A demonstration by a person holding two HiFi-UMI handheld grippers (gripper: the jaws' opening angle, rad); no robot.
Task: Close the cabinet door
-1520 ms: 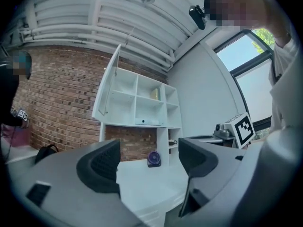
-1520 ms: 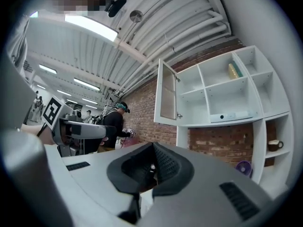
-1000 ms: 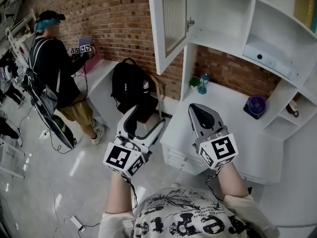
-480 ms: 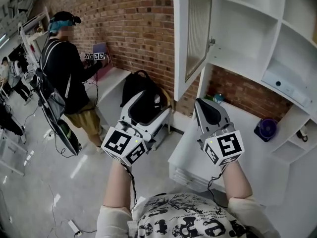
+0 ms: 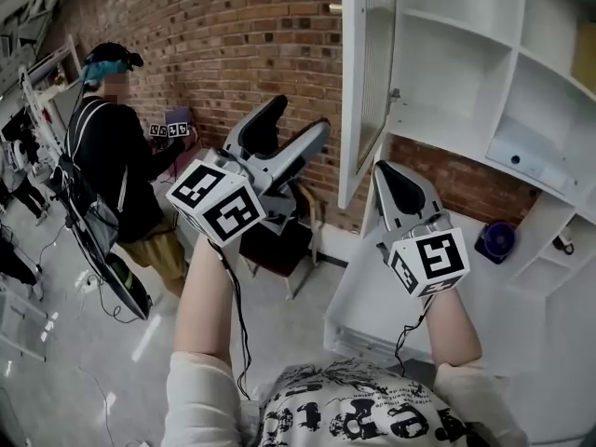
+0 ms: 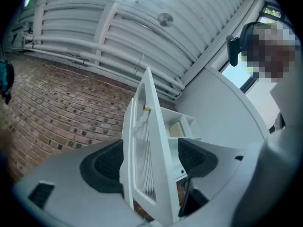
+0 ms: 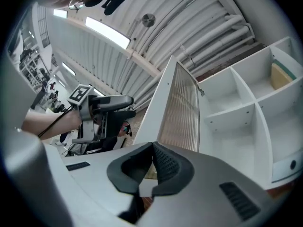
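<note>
The left claw (image 5: 298,119) has risen, spread wide, short of the open cabinet door (image 5: 354,91) at its 2 o'clock, likely ready to push. The right claw (image 5: 384,169) is pressed together, empty.

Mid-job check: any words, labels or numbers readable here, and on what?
Shirt: large black lettering, upside down and cut off; unreadable.
Cubes on left gripper and right gripper: square marker patterns only, no words.
Cabinet door: no label visible.
</note>
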